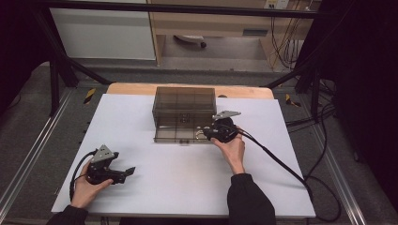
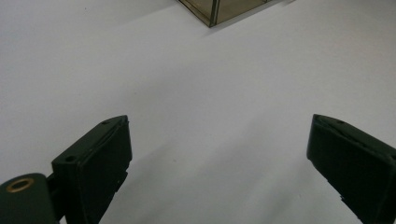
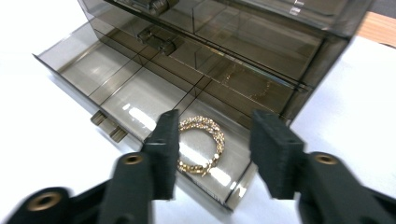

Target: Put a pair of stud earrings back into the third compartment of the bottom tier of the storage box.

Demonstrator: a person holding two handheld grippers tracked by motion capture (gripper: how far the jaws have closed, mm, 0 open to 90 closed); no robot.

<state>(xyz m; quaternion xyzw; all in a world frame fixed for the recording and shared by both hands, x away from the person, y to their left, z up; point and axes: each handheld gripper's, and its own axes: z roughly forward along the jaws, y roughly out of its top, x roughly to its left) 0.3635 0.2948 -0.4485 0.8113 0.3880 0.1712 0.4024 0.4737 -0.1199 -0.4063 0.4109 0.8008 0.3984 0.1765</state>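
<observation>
A smoky see-through drawer box (image 1: 184,102) stands at the back middle of the white sheet, its bottom drawer (image 3: 140,100) pulled out toward me. A gold beaded bracelet (image 3: 219,140) lies flat in the drawer's right front compartment. My right gripper (image 3: 217,126) hovers just above that compartment with its jaws apart; the bracelet lies below and between them, and the pads do not touch it. In the high view the right gripper (image 1: 205,134) sits at the drawer's right end. My left gripper (image 1: 127,173) rests near the front left, open, with nothing between its jaws (image 2: 219,154).
The drawer (image 1: 180,133) has several divided compartments, and the others look bare. Upper drawers of the box are shut. The white sheet (image 1: 178,173) covers the table; a wooden edge (image 1: 131,88) shows behind it. The right gripper's cable (image 1: 281,164) trails off to the right.
</observation>
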